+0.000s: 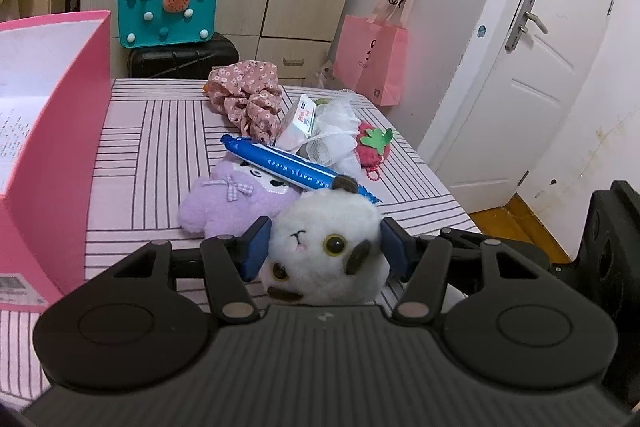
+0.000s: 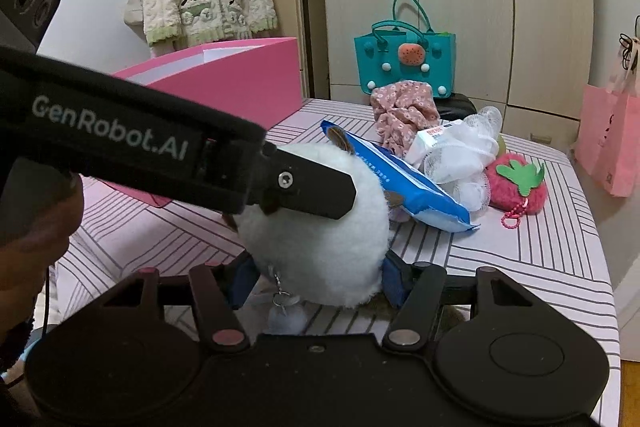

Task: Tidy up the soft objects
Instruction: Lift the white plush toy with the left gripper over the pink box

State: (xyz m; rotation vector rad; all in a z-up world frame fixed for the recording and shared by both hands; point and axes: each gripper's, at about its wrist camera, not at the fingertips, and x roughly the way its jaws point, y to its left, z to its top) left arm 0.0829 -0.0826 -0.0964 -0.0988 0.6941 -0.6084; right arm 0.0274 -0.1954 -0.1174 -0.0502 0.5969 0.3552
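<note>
A round white plush with dark patches and a yellow eye sits at the near edge of the striped table. My left gripper is shut on it, blue pads pressing both sides of its head. My right gripper is shut on the lower body of the same plush. The left gripper's finger crosses in front of it. Behind lie a purple plush, a blue wipes pack, a white mesh pouf, a red strawberry plush and a floral fabric piece.
An open pink box stands on the table's left side. A teal tote rests on a black case behind the table. A pink paper bag hangs at the back right, near a white door. The table's right edge drops to the floor.
</note>
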